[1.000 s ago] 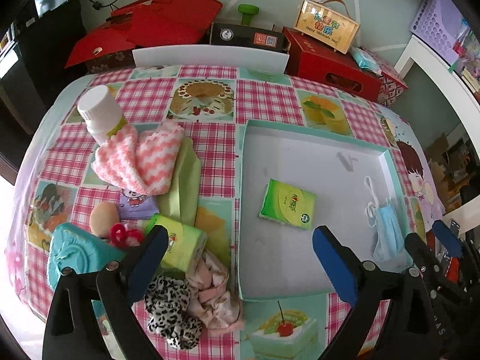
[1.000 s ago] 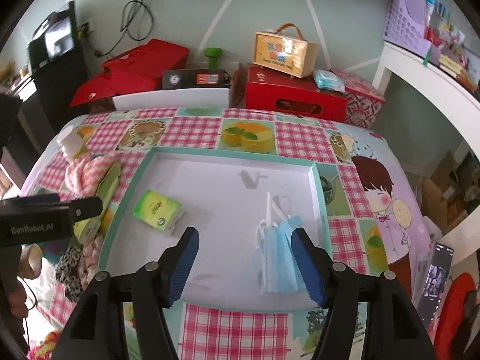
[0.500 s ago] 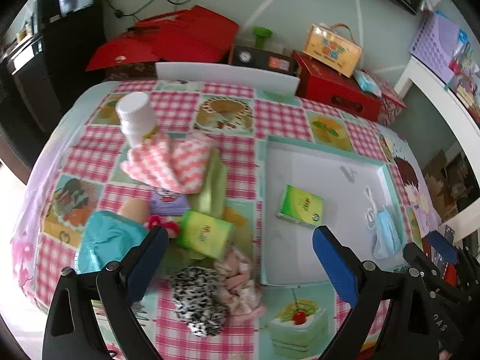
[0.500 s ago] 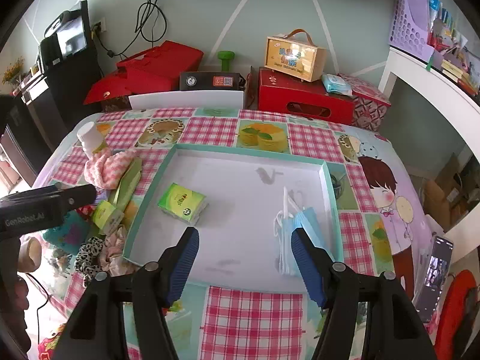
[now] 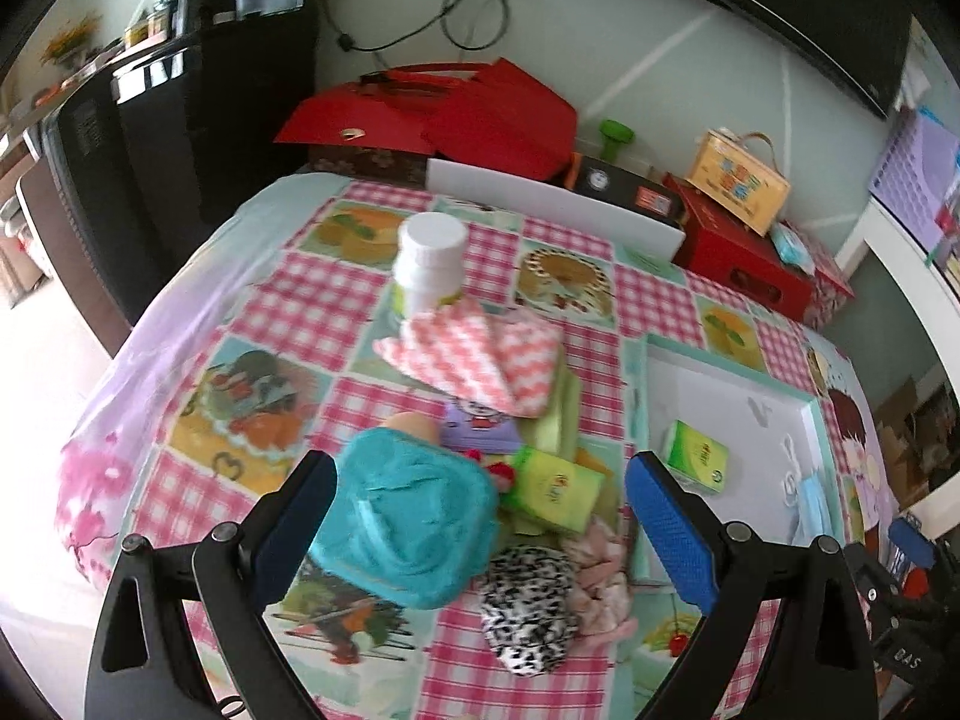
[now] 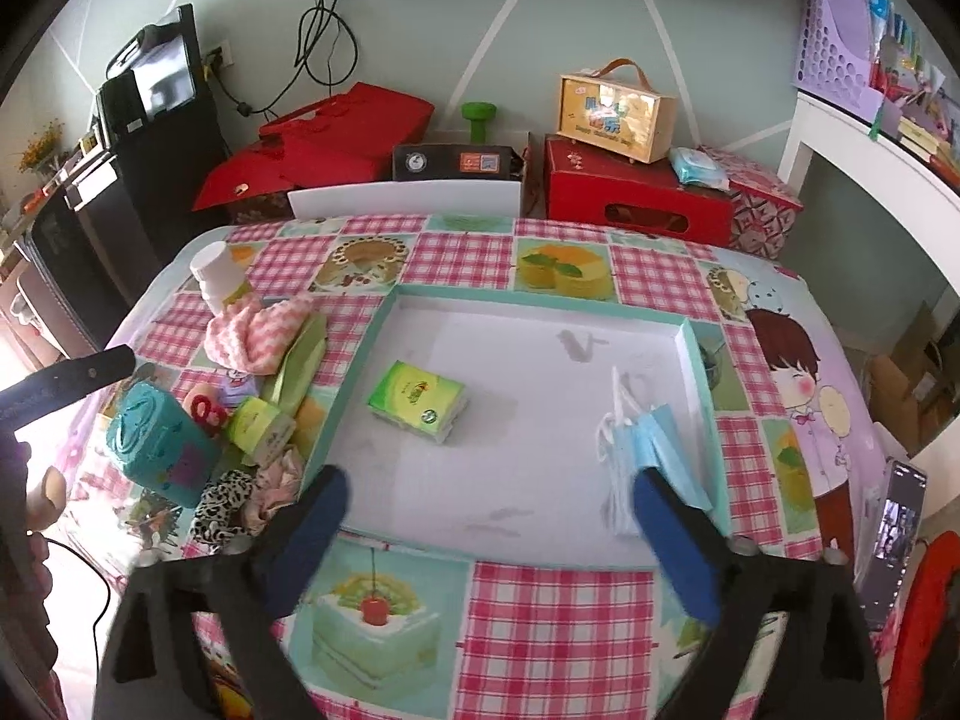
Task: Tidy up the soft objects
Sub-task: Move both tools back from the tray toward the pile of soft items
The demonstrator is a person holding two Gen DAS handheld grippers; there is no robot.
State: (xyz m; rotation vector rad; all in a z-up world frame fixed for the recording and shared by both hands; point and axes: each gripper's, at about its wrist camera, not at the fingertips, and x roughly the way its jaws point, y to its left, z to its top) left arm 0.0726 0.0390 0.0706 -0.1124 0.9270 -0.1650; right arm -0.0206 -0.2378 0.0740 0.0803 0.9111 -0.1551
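My left gripper (image 5: 480, 516) is open above a pile on the checked tablecloth. The pile holds a teal pack (image 5: 408, 528), a green tissue pack (image 5: 555, 489), a leopard scrunchie (image 5: 528, 612), pink cloth (image 5: 597, 558) and a pink-white towel (image 5: 480, 354). The teal pack shows between the fingers, untouched by the pads. My right gripper (image 6: 489, 498) hangs over the near edge of the white tray (image 6: 540, 450), its jaws opening wide with nothing gripped. In the tray lie a green tissue pack (image 6: 417, 399) and a blue face mask (image 6: 654, 456), which is close to the right finger.
A white bottle (image 5: 429, 264) stands behind the towel. Red boxes (image 6: 636, 198), a small yellow case (image 6: 615, 111) and a white chair back (image 6: 402, 198) are beyond the table's far edge. A phone (image 6: 900, 522) lies at the right edge.
My left gripper has swung left from the tray to above the pile, and the teal pack now sits between its fingers in view. The right gripper's jaws have spread wider and it has drawn back.
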